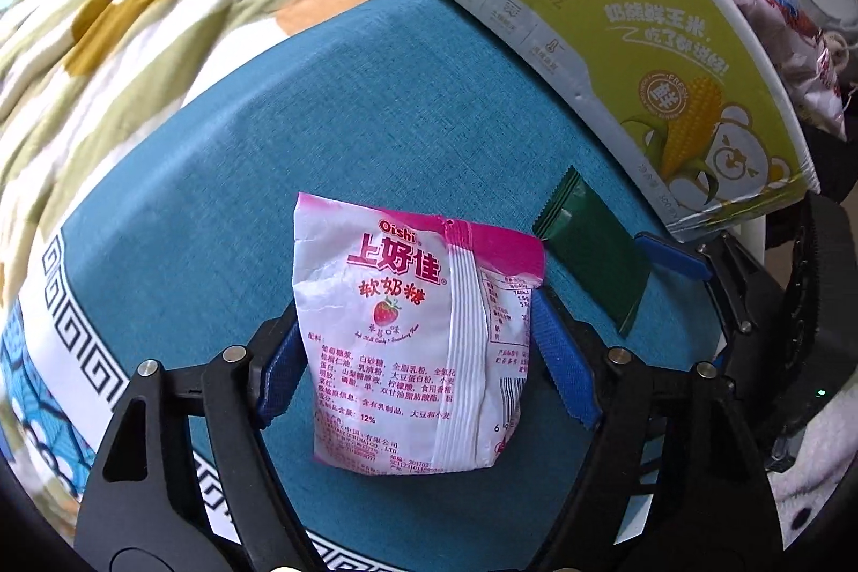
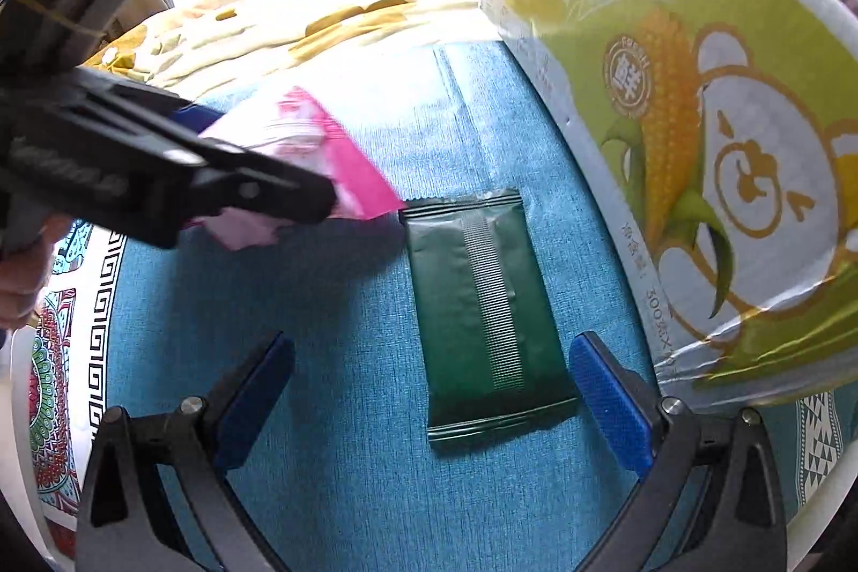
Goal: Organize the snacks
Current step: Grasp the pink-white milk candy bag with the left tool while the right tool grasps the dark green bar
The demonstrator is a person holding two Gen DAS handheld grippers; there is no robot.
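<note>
Snack packets: two on the teal cloth [image 2: 332,357] — one pink-and-white bag [image 1: 413,331], one dark green sachet [image 2: 482,314].
Box: one foam box [image 2: 697,132], green corn-and-bear label, beside the sachet.
Readable print: "Oishi" with a strawberry on the bag; "FRESH" on the box seal.
Left gripper [image 1: 423,357]: blue pads clamped on the bag's sides.
Right gripper [image 2: 429,390]: spread wide, straddling the sachet's near end, gripping nothing.
Backdrop: floral bedding [image 1: 134,9].
</note>
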